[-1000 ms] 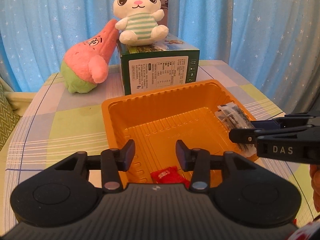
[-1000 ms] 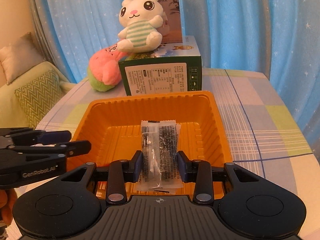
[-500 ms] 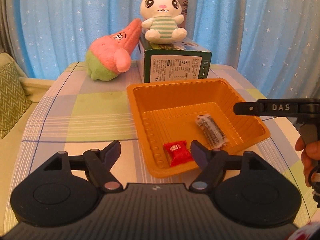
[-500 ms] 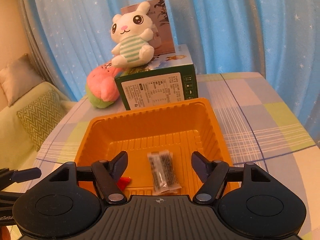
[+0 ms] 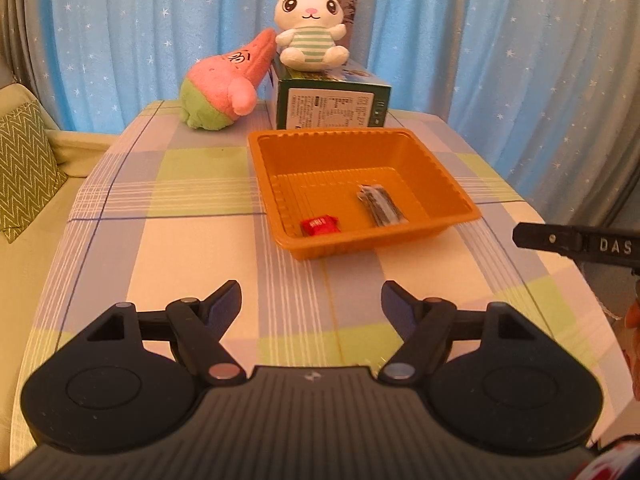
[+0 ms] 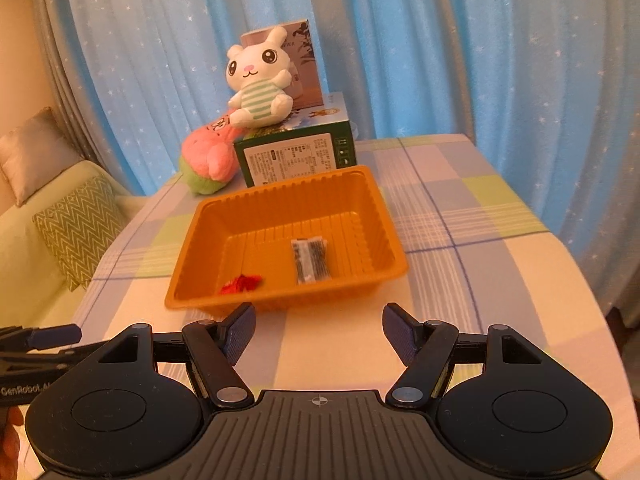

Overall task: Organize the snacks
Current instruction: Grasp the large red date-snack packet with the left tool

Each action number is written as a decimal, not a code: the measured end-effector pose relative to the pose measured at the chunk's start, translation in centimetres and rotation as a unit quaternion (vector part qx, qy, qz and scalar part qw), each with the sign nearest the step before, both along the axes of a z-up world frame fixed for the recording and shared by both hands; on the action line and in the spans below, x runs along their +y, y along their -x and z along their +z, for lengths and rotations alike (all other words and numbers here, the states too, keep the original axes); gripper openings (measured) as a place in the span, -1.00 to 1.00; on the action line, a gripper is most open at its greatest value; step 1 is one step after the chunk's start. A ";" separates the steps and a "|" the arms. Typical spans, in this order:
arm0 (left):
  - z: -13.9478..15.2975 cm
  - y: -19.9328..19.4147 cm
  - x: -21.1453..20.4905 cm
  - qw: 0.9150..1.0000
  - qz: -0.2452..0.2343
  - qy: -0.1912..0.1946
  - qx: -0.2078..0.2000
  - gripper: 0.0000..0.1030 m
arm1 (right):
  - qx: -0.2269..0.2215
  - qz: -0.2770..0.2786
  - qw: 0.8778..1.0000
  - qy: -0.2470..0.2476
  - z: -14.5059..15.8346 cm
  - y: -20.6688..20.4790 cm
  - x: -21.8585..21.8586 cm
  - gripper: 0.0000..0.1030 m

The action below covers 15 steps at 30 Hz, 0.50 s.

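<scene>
The left gripper (image 5: 311, 304) is nearest, its jaws spread wide and holding nothing, above the near part of the checked tablecloth (image 5: 168, 248). The right gripper (image 6: 318, 330) is likewise released and empty, just short of the near rim of the orange tray (image 6: 280, 208).

The tray sits toward the middle of the table. Inside it, by the near wall, lies a red candy (image 5: 319, 225), toward the left near corner. A clear packet with dark contents (image 5: 380, 210) lies flat on the tray floor to the right of the candy, apart from it.

Just behind the tray's far rim stands a green box (image 5: 334, 106), with a white rabbit toy (image 5: 310, 28) seated on top. A pink and green plush (image 5: 222, 88) leans against the box's left side, near the far left corner of the table. Blue starred curtains (image 5: 480, 40) hang behind.
</scene>
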<state>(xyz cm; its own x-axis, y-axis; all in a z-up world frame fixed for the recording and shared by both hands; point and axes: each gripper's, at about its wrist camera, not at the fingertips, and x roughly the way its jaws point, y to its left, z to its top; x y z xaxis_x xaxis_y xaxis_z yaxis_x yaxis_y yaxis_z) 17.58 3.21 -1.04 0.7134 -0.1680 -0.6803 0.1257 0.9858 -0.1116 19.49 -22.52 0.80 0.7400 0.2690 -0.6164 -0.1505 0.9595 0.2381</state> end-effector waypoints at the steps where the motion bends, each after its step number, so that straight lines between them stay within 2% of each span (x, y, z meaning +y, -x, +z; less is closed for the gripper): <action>1: 0.1 0.8 -0.2 1.000 -0.001 0.002 0.000 0.45 | -0.001 -0.005 1.000 0.003 0.2 1.2 -0.2 0.36; 9: 0.9 6.5 -1.9 1.000 -0.018 0.006 -0.002 0.45 | -0.006 -0.038 0.999 0.008 1.7 8.8 -0.9 0.36; 15: 0.0 9.6 -3.3 1.000 -0.018 0.006 0.003 0.41 | -0.009 -0.051 0.998 0.029 1.2 13.4 -1.7 0.36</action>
<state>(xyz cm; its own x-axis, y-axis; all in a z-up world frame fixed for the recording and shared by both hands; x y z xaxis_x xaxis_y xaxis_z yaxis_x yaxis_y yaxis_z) 8.00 -0.10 -1.03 0.7032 -0.2004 -0.6822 0.1596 0.9795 -0.1232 6.14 -24.24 2.02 0.7734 0.1562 -0.6143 -0.0553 0.9821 0.1801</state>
